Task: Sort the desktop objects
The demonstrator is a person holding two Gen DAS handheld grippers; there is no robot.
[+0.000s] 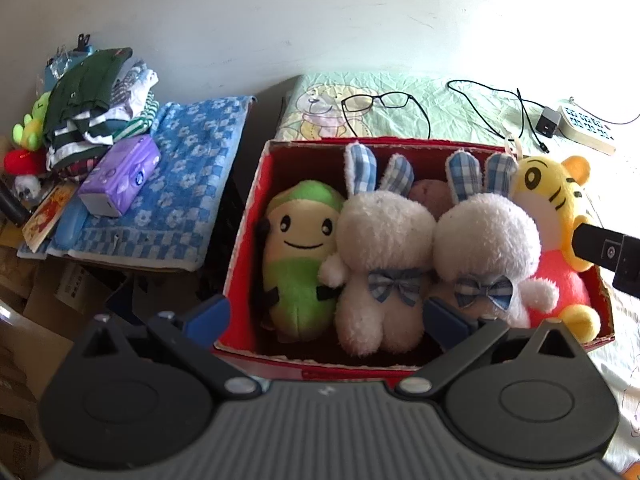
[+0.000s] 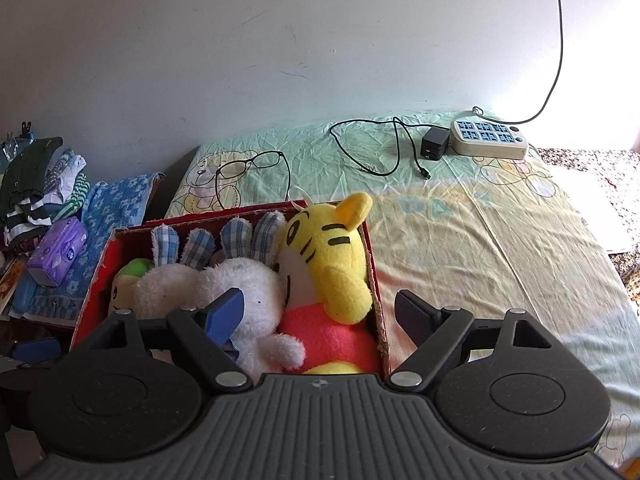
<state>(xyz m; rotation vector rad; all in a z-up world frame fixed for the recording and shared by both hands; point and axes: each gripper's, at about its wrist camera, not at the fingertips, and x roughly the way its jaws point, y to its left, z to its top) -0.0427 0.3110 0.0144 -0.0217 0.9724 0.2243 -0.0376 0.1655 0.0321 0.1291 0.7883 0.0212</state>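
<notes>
Both empty: right claw [image 2: 320,312] spread wide over tiger plush [image 2: 328,248] in red box [image 2: 374,264], nearer glasses [image 2: 248,168] than parted left claw [image 1: 326,316].

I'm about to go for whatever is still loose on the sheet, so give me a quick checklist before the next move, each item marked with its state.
1. Right gripper open and empty: ok, jaws wide with nothing pressed between them.
2. Left gripper open and empty: ok.
3. Yellow tiger plush inside the red box: ok, against its right wall.
4. Two white rabbit plushes and the green plush in the box: ok.
5. Glasses off the sheet: not ok, behind the box.
6. Charger and its cable put away: not ok, beside the power strip.
</notes>
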